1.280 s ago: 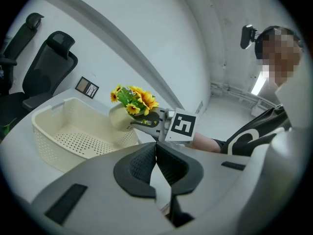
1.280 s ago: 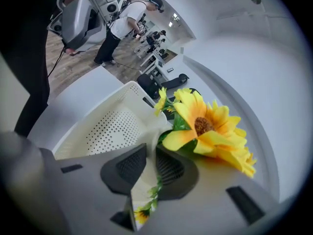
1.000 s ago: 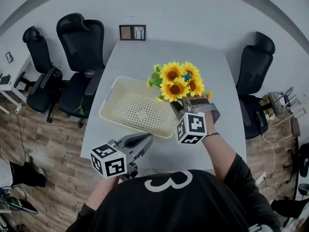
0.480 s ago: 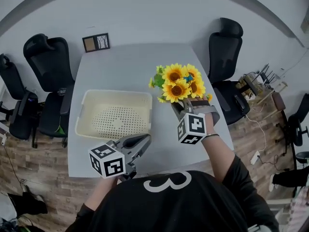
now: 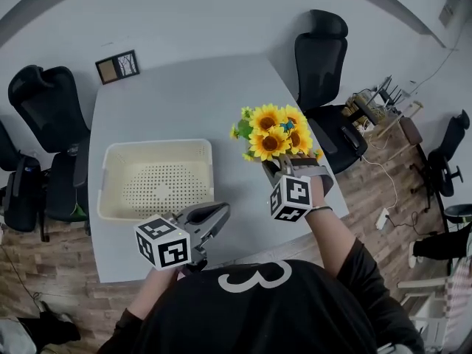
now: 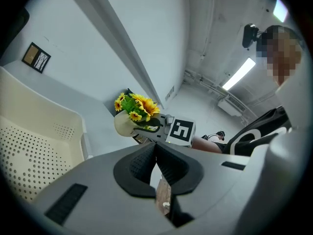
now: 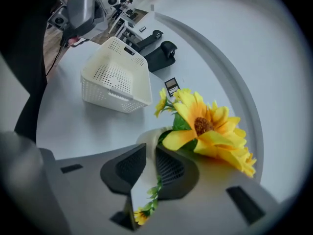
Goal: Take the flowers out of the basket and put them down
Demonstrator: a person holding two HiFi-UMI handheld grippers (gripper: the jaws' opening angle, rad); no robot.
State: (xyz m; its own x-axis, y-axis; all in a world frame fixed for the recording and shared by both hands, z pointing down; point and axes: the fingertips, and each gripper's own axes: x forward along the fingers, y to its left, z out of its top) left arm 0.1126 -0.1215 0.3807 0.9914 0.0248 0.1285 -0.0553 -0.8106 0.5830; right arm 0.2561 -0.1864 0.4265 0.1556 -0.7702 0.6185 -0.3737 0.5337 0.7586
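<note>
Bright even light, soft shadows, fisheye-warped dark corners

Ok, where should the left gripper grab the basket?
Take the near wall's rim, from above. The basket sits flat and open-topped on the table, with thin upright walls, so one jaw can go inside, one outside. That side is probably nearest the left gripper, whose jaws are shut.

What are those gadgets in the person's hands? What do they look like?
The left tongs and right tongs are grey plastic, each topped with a white cube printed with black square markers. Their inner pads are dark and dimpled. No cables show. The person wears a black top with black sleeves.
</note>
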